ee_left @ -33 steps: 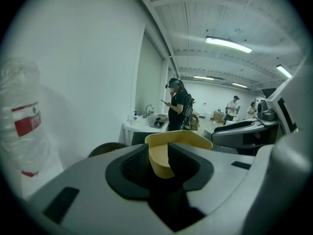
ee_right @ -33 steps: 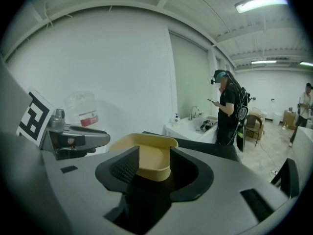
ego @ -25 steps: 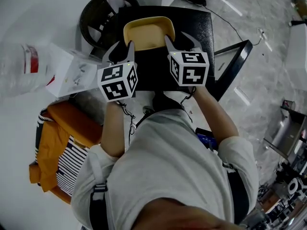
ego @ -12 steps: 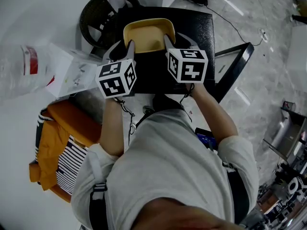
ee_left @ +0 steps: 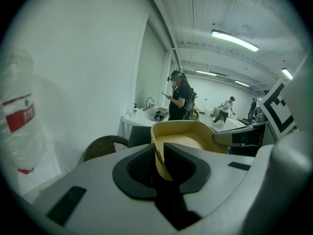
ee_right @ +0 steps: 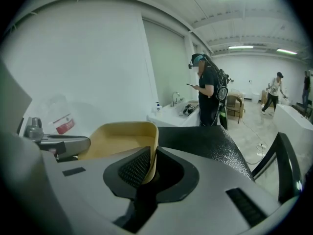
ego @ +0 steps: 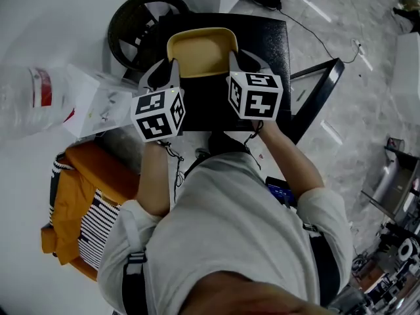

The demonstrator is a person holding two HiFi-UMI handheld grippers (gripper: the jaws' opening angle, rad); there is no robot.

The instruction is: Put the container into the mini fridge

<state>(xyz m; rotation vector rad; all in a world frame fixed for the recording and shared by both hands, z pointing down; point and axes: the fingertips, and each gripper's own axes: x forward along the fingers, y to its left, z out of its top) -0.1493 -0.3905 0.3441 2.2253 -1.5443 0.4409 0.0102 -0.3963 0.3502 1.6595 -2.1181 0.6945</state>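
My L gripper [ee_left: 159, 161] and R gripper [ee_right: 150, 168] have both just been closing, and each is now clamped on the container [ego: 201, 52], its thin wall pinched btwn ribbed black rubber pads. It's a tan, smooth matte tub, shallow, w/ rounded corners and a flared rim. I've got the near corners, L on the left wall, R on the right. It sits over the top of the mini fridge [ego: 266, 35], a black box w/ a pebbled top. Can't tell if the base rests on it or is just clear of it. The gripper bodies are smooth grey plastic, each w/ a marker cube. Head view alone shows the floor clutter: a round dark wicker chair [ego: 141, 18] behind the fridge, a white carton [ego: 92, 100], a clear crinkly bag [ego: 26, 97] w/ a red label, an orange cloth [ego: 72, 202] over black-and-white stripes, and a black frame bar [ego: 319, 84] angled out beside the fridge. Only the gripper views show the room beyond: a standing person [ee_right: 208, 94] in dark clothes, a white sink counter [ee_left: 142, 117], ceiling strip lights [ee_left: 234, 39], and others far back.
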